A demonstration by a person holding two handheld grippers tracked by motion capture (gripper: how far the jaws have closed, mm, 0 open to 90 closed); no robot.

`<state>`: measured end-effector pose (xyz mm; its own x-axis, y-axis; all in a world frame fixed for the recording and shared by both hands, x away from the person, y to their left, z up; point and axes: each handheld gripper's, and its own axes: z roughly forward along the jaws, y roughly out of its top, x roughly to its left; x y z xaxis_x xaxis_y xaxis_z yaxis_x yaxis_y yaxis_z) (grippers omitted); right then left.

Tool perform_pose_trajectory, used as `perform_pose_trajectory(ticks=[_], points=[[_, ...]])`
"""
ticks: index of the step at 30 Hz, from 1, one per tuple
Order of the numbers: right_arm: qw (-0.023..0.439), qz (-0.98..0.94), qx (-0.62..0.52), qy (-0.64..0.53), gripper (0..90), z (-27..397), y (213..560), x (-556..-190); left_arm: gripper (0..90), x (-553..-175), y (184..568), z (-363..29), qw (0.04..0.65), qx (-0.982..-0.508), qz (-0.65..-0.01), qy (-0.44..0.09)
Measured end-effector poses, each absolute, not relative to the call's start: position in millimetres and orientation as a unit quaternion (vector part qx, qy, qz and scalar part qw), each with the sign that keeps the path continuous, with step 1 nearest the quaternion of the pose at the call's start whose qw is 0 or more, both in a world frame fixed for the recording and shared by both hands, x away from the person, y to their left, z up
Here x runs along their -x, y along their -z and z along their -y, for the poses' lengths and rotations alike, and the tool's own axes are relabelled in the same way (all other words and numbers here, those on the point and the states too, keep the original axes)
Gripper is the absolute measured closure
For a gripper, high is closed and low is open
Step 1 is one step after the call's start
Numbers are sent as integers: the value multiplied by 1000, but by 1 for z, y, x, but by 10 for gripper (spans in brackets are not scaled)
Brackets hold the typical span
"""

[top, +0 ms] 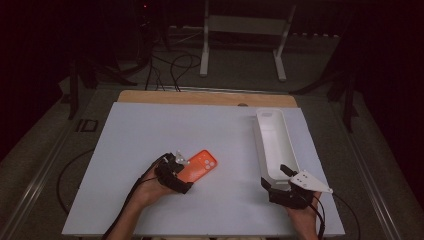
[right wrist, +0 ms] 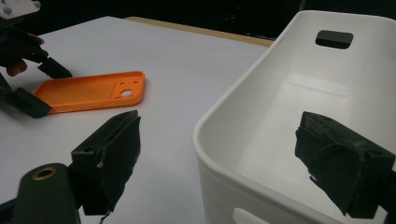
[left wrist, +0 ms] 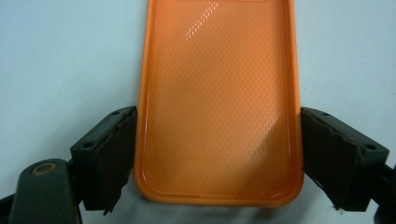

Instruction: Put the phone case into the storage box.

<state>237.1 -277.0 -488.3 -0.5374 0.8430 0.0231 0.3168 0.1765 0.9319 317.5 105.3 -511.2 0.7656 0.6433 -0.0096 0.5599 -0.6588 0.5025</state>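
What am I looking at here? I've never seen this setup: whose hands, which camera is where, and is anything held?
A person at a white table holds a two-jaw tool in each hand. One picture looks down from above; the other two come from cameras riding on each tool. The left hand-held gripper straddles the near end of an orange phone case, its jaws right at the case's sides; a firm grip isn't clear. The right hand-held gripper stands open at the near end of an empty white bin, its rim between the jaws.
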Motion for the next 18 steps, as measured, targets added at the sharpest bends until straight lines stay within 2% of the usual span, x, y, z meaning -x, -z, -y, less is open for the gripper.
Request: perform_pose_trajectory(ticks=[18], points=[[264,-718,-404,-501,143,278,488,-237,164,-318,507,-107,259,-895,-346,-108]])
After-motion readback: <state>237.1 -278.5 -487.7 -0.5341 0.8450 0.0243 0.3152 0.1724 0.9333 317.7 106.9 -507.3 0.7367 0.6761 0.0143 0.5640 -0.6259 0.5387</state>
